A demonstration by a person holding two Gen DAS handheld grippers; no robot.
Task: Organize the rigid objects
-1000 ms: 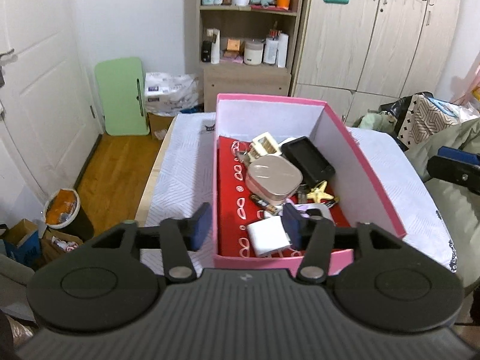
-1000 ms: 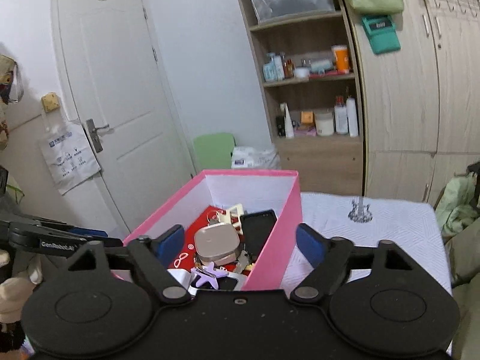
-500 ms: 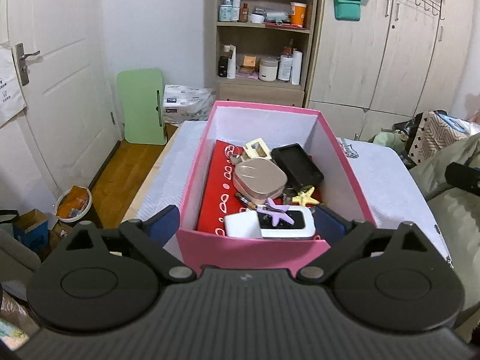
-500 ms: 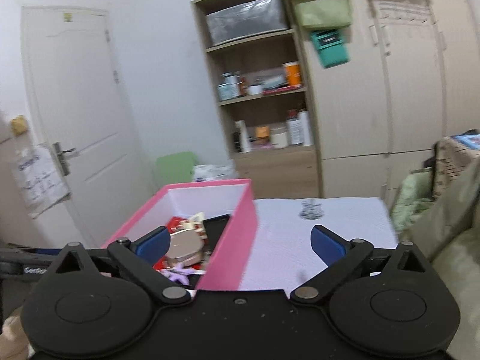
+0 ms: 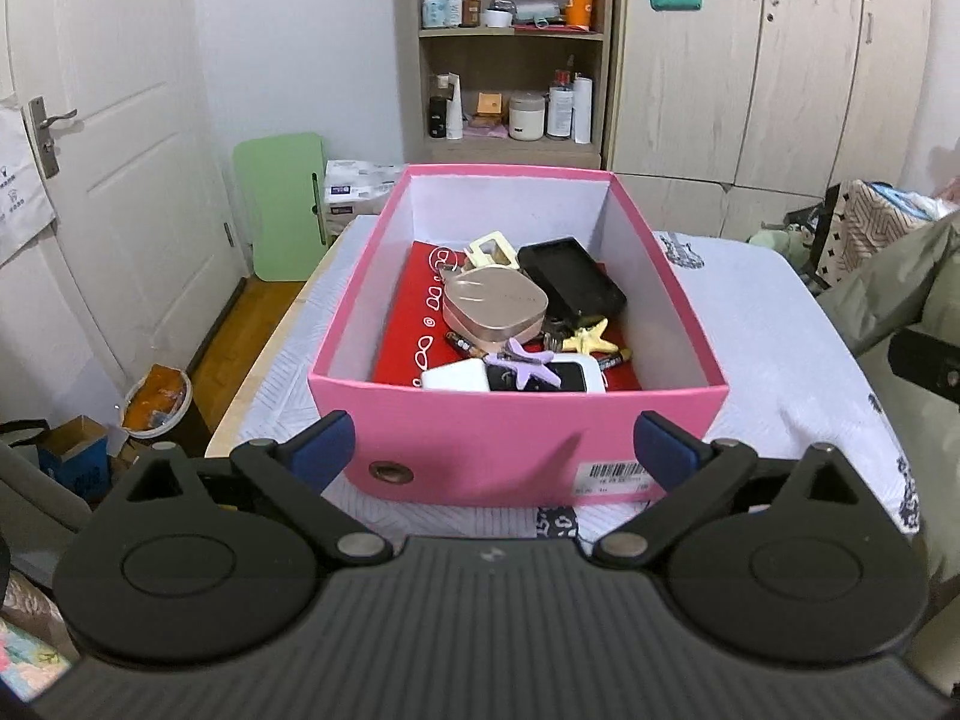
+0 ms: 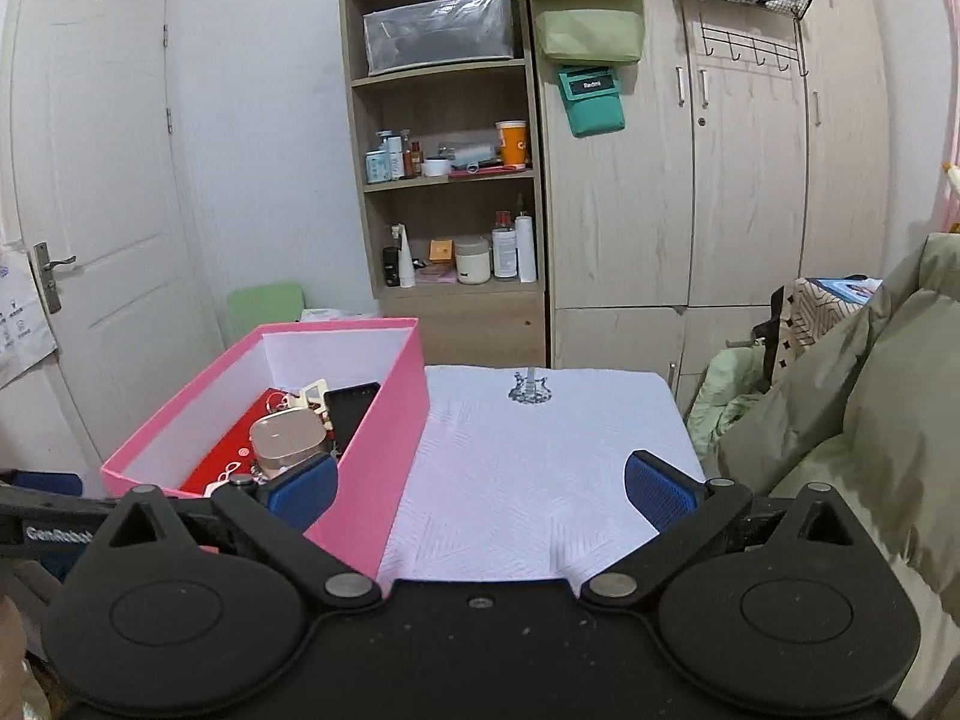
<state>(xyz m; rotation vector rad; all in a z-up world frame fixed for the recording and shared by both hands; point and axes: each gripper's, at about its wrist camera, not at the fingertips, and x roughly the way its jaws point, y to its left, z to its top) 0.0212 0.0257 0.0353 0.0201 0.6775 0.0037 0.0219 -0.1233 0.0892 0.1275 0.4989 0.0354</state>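
A pink box (image 5: 516, 450) stands on the white-clothed table (image 5: 768, 324). Inside lie a beige rounded case (image 5: 495, 303), a black case (image 5: 570, 282), a yellow star clip (image 5: 591, 339), a purple clip (image 5: 522, 363) on a white device (image 5: 456, 375), and a red card (image 5: 408, 324). My left gripper (image 5: 495, 444) hangs just before the box's front wall, its jaws opening wide with nothing held. My right gripper (image 6: 480, 486) is open and empty over the cloth (image 6: 540, 450) beside the box (image 6: 384, 420), its left finger level with the box's right wall.
A wooden shelf unit (image 5: 510, 60) and wardrobe (image 5: 750, 72) stand behind the table, and a door (image 5: 90, 150) is on the left. A green folded board (image 5: 282, 210) and a bin (image 5: 156, 396) are on the floor at left. Olive fabric (image 6: 840, 390) lies at right.
My left gripper has drawn back from inside the box to in front of it and spread its jaws wide. My right gripper has swung right, from over the box to over the cloth, and opened further.
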